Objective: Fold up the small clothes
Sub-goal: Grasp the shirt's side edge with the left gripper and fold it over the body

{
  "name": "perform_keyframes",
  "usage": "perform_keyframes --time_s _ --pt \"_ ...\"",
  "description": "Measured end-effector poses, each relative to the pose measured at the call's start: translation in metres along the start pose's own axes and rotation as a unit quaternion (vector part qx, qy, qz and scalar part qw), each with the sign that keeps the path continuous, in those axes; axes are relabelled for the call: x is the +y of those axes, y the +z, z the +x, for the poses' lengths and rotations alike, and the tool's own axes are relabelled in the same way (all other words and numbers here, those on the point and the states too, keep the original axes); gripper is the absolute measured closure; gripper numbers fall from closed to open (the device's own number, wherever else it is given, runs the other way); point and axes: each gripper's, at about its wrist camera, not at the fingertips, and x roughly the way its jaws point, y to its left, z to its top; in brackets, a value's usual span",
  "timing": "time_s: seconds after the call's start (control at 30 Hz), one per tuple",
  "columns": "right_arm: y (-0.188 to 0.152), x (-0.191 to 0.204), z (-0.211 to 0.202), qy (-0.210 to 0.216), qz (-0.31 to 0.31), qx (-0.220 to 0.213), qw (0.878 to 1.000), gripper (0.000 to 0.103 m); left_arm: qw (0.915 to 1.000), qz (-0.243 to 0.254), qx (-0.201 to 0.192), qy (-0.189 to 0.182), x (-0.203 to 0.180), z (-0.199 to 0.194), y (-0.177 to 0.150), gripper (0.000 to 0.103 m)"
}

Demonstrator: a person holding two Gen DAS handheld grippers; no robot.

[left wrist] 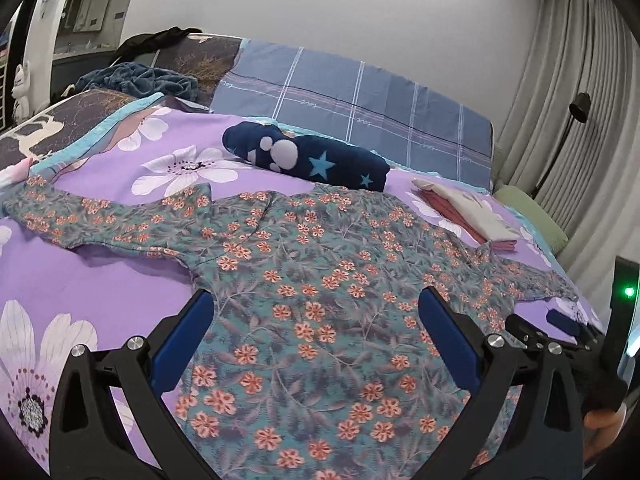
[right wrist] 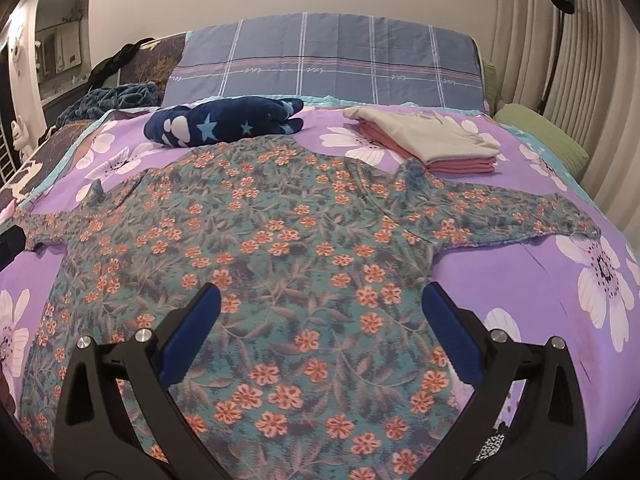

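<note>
I'm hovering both grippers, left gripper and right gripper, jaws wide and empty, over the floral shirt lying flat on the bed, sleeves running crosswise, each sleeve nearer its own hand

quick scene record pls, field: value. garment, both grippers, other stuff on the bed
garment: floral top, spread flat, sleeves out, unfolded
surface: purple flowered bedspread
left gripper: open, over the top, holding nothing
right gripper: open, over the top, holding nothing
folded stack: cream on pink, beyond the top
navy star fabric: bundled, by the collar
</note>
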Motion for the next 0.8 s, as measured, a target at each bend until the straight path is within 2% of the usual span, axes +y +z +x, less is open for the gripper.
perform_keyframes --time_s 0.17,0.23,0.3,0.33,0.37,0.4,0.47,0.53,0.63,0.73,0.77,0.8 --pt "0.005 0.011 0.002 -0.001 -0.013 0.001 1.0 0.002 0.9999 0.011 0.0 -0.002 0.011 0.001 0.001 0.001" --pt "0.007 0.013 0.002 -0.002 -0.017 -0.001 1.0 0.002 1.0 0.0 0.004 0.0 0.023 0.003 0.002 0.001" --pt "0.009 0.016 0.003 -0.008 -0.025 -0.001 1.0 0.002 0.9989 -0.044 0.016 -0.005 0.049 0.008 0.003 0.001" --pt "0.01 0.017 0.004 -0.013 -0.03 0.0 0.999 0.002 0.9963 -0.081 0.029 -0.004 0.071 0.013 0.002 0.003" --pt "0.012 0.017 0.005 -0.017 -0.035 -0.001 0.999 0.002 0.993 -0.113 0.036 -0.002 0.092 0.016 0.001 0.006" --pt "0.013 0.017 0.005 -0.022 -0.041 -0.002 0.999 0.002 0.99 -0.136 0.039 -0.001 0.109 0.017 0.0 0.015" --pt "0.014 0.016 0.007 -0.032 -0.048 -0.004 0.998 0.002 0.9787 -0.201 0.041 0.005 0.159 0.019 0.0 0.019" --pt "0.014 0.014 0.01 -0.042 -0.051 -0.001 0.998 0.002 0.9697 -0.241 0.036 0.012 0.199 0.02 0.002 0.03" --pt "0.013 0.012 0.016 -0.048 -0.048 0.008 0.998 0.002 0.9552 -0.292 0.019 0.043 0.26 0.021 0.009 0.041" --pt "0.012 0.012 0.021 -0.052 -0.045 0.016 0.998 0.002 0.9392 -0.336 0.008 0.068 0.308 0.026 0.015 0.046" --pt "0.012 0.013 0.022 -0.053 -0.043 0.018 0.997 0.002 0.9319 -0.352 0.007 0.087 0.325 0.029 0.015 0.046" --pt "0.012 0.013 0.023 -0.054 -0.043 0.019 0.997 0.002 0.9281 -0.359 0.007 0.099 0.335 0.031 0.016 0.047"
